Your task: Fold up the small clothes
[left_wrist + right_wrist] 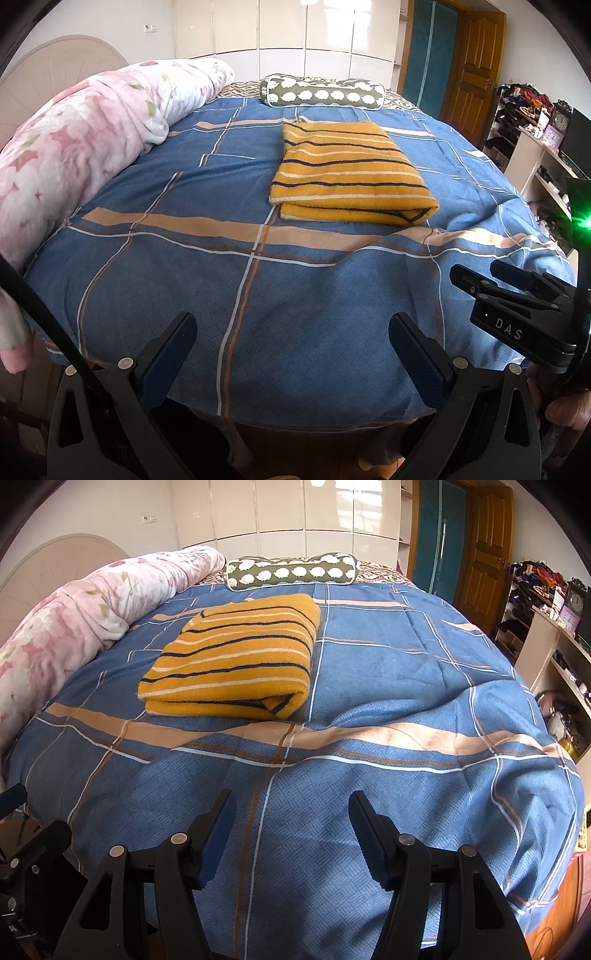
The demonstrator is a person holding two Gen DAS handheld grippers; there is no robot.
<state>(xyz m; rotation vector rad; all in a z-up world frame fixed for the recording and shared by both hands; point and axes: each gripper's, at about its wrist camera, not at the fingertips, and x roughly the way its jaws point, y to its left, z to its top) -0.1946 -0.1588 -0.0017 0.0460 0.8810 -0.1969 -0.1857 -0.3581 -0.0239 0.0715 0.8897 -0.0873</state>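
Note:
A yellow garment with dark and white stripes (347, 173) lies folded in a neat rectangle on the blue checked bedspread (207, 258). It also shows in the right wrist view (236, 661), left of centre. My left gripper (291, 325) is open and empty, hovering over the near edge of the bed, well short of the garment. My right gripper (291, 808) is open and empty too, also back at the near edge. The right gripper's body (517, 310) shows at the right of the left wrist view.
A rolled pink floral blanket (81, 147) lies along the bed's left side. A green bolster pillow (321, 92) lies at the far end. Shelves with clutter and a clock (532, 140) stand to the right, beside a wooden door (476, 74).

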